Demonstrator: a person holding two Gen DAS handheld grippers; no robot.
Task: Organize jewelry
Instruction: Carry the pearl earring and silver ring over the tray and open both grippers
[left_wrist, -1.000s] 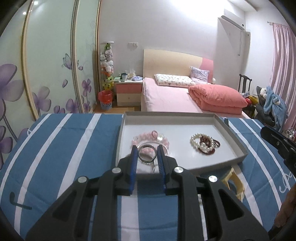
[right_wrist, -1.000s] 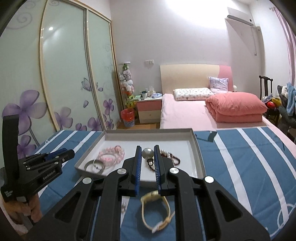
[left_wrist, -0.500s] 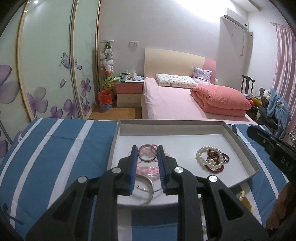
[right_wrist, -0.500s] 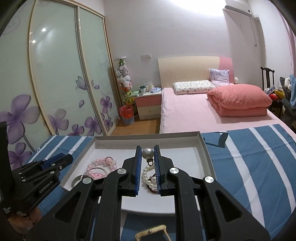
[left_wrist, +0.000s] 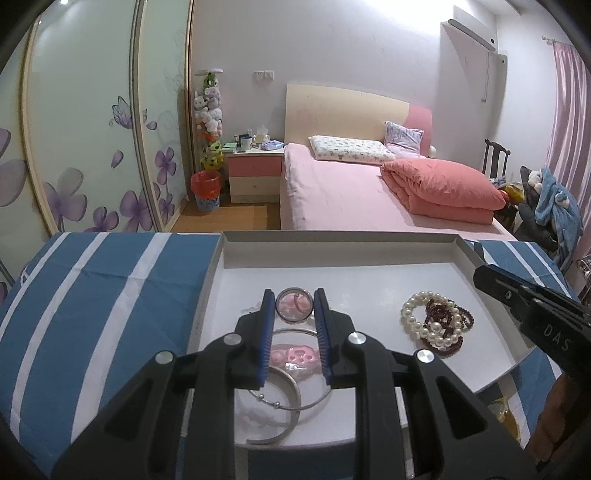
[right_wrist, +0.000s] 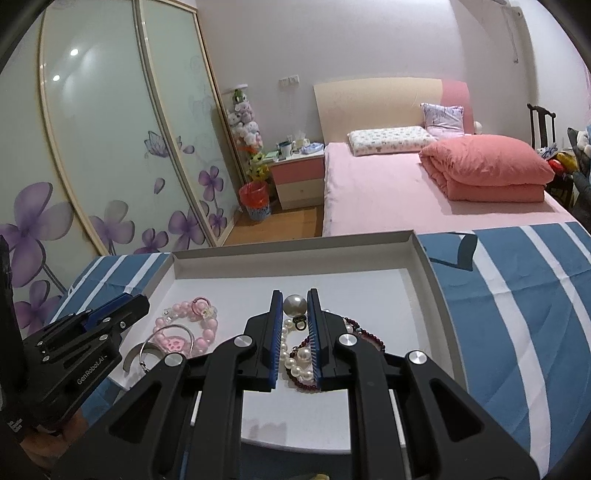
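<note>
A shallow white tray (left_wrist: 218, 269) lay on the blue-and-white striped cloth (left_wrist: 92, 295). In its left part lay a pink bead bracelet (right_wrist: 184, 328) with a flat pink charm, and thin silver bangles (left_wrist: 284, 391) lay just beside it, overlapping it. Over this group the left gripper (left_wrist: 294, 306) was clenched on a silver ring (left_wrist: 294, 307), which stood upright between the blue pads, its open face turned toward the camera. In the right part of the tray lay a white pearl bracelet (left_wrist: 424, 317) tangled with a dark red bead bracelet (left_wrist: 454, 321), the two touching. Above that pile the right gripper (right_wrist: 294, 306) was clenched on a large pearl (right_wrist: 294, 305) at the fingertips; a small dark fitting hung straight down beneath the pearl.
</note>
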